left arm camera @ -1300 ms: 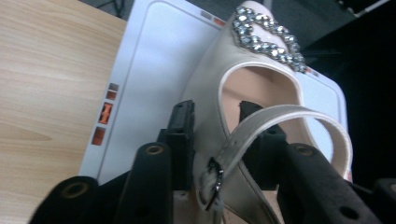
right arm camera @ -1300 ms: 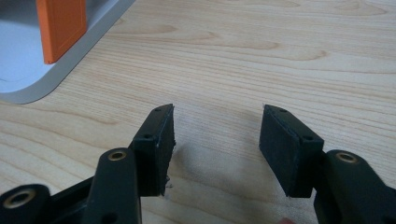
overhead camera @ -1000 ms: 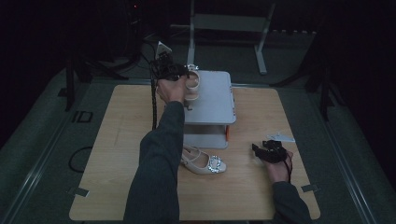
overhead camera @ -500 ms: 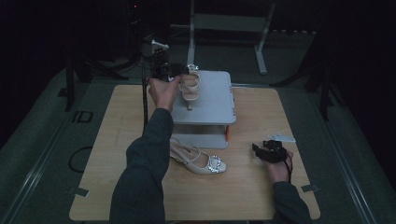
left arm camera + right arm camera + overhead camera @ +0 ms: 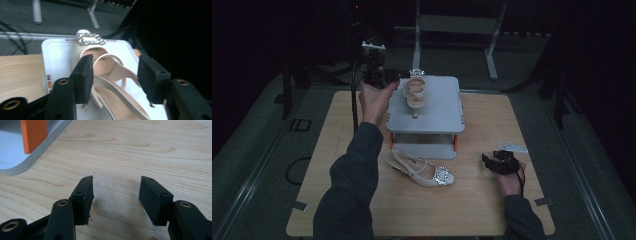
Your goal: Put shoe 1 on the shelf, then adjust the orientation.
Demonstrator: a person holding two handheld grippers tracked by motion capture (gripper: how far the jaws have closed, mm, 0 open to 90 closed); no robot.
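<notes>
Low at the right of the frame, the right gripper (image 5: pixel 498 161) rests on the wooden table (image 5: pixel 337 200) with its jaws wide apart and nothing between them. Nearer the middle lies a shoe (image 5: pixel 421 168) in front of the grey stand (image 5: pixel 439 105). Farther up, the left gripper (image 5: pixel 384 76) sits at the stand's upper left, jaws spread wide around the second shoe (image 5: pixel 110 75) on top, gripping nothing.

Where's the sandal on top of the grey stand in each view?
High view: the sandal lies on the stand's top shelf, left part, buckle at the far edge.
Left gripper view: centre, seen between the open jaws of the left gripper, buckle at the top.
Right gripper view: not in it; wood table and a stand corner with an orange post.
Shared landmark: the grey stand.
</notes>
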